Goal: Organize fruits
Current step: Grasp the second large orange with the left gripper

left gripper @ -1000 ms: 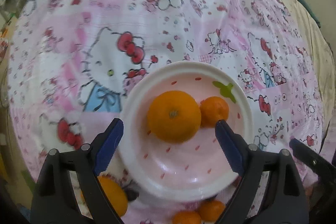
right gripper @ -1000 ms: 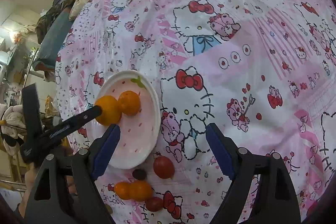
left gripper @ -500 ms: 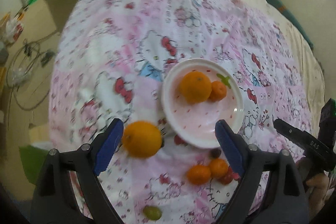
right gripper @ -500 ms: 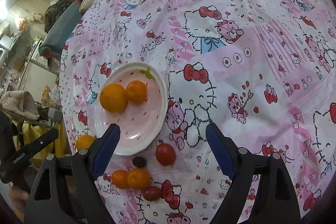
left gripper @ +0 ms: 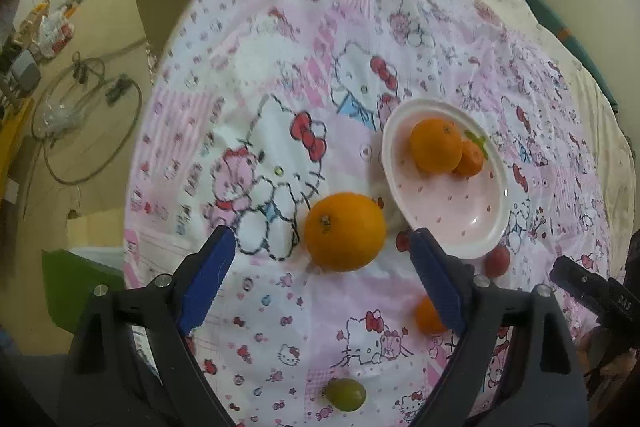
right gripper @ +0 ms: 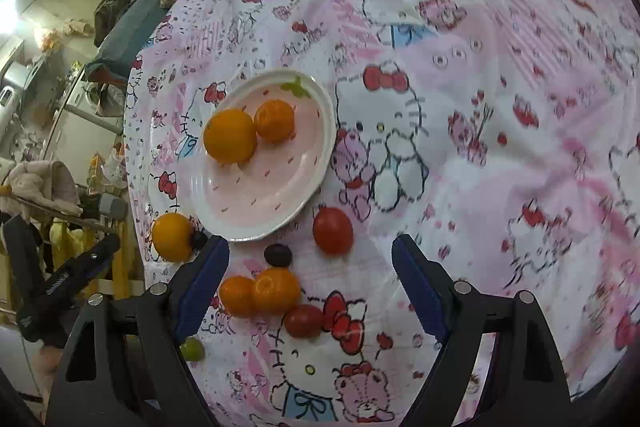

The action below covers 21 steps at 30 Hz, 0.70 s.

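The left tool [left gripper: 320, 277] is showing two black plastic arms, each carrying a round silver screw head and ending in a ridged blue pad [left gripper: 206, 283]. The right tool [right gripper: 310, 279] is wearing the same black frame, silver screws and blue pads [right gripper: 418, 287]. White lettering is showing on one black finger.

Your left gripper's finger [left gripper: 438, 283] covers half of a small orange [left gripper: 427, 315]; the cloth's far print [right gripper: 560, 27] blurs out.

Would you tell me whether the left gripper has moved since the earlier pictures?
Yes. The left gripper has drawn back from the plate towards the loose orange.
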Motion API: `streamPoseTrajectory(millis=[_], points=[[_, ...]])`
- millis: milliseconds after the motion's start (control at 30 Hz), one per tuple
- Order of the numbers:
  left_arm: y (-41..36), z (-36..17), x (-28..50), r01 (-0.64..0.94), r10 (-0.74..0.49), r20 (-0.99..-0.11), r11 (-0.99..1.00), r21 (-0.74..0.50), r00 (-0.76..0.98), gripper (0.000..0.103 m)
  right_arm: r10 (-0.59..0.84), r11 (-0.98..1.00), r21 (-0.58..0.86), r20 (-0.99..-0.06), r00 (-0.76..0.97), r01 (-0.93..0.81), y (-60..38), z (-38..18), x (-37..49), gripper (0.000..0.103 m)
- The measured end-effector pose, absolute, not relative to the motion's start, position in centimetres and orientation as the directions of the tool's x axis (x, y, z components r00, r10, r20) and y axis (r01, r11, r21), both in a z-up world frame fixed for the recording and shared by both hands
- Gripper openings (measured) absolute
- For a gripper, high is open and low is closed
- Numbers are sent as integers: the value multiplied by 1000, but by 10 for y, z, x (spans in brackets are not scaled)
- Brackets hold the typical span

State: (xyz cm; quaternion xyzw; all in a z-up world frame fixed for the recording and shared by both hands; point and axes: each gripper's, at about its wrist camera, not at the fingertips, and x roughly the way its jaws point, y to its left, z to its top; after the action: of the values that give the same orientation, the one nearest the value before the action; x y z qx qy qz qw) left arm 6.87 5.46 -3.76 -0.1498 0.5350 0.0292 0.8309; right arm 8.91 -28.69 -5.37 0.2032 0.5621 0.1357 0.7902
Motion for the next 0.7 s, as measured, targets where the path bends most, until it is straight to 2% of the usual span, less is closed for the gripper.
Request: streamPoseTrajectory(millis=[267, 700], points=[[30, -70, 83, -187, -106, -933, 966, -179, 345, 87, 441, 884, 468, -844, 305, 17, -281, -63, 93, 86], [27, -92, 103, -220, -75, -943, 964, -152, 324, 86, 466, 868, 496, -832, 300, 28, -284, -64, 95, 86]])
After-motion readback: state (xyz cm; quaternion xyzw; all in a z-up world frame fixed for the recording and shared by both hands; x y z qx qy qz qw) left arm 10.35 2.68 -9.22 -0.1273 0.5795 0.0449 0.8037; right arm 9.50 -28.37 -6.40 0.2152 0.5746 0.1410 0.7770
